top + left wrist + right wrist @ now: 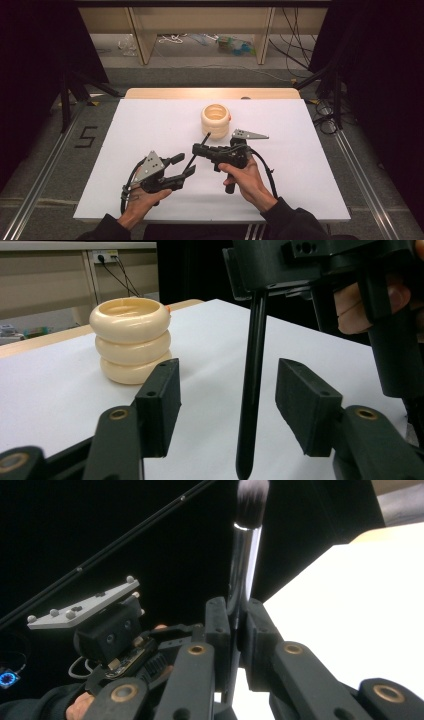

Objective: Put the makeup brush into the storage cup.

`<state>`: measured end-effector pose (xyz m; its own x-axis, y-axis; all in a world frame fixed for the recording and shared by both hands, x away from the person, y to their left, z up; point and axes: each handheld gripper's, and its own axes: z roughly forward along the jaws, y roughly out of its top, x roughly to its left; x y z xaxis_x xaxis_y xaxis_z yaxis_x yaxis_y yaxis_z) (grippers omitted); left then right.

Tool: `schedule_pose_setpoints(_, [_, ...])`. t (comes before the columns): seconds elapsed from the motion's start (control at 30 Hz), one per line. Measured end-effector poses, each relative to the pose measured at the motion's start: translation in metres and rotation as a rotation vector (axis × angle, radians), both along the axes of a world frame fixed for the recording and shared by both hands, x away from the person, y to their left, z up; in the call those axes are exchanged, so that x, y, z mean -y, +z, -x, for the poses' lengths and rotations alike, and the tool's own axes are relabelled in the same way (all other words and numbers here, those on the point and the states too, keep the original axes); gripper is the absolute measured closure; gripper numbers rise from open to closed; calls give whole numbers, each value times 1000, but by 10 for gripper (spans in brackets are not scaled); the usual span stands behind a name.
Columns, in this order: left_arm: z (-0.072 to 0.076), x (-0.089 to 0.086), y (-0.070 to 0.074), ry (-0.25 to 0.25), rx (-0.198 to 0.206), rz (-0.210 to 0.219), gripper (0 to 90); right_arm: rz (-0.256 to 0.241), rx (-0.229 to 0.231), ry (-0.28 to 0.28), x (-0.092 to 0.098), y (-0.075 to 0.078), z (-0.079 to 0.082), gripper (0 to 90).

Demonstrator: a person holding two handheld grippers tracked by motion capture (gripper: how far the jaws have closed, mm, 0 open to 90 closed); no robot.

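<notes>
A black-handled makeup brush [190,159] with a silver ferrule and grey bristles [252,495] is clamped upright in my right gripper [237,630], which is shut on its shaft. Its handle [252,380] hangs down into the gap of my left gripper [227,385], whose jaws stand open on either side without touching it. In the high view the left gripper [184,165] sits just left of the right gripper [197,148] near the table's middle. A cream ribbed holder [216,120] of three stacked rings stands upright behind them, also seen as the holder [131,340] beyond the left jaw.
A white sheet [150,125] covers the wooden table. Dark curtains flank both sides, and cables and clutter lie on the floor beyond the far edge. The left gripper's grey plate [82,607] faces the right gripper's camera.
</notes>
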<state>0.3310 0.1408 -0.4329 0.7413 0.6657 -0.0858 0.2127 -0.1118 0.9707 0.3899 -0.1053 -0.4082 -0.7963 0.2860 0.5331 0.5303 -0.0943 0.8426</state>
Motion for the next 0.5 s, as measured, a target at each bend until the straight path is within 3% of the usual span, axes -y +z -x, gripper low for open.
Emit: schedule_pose_setpoints(0.5, [-4,-2,-4,12,-15,-44,348,118,116,-19,3,7,0,836])
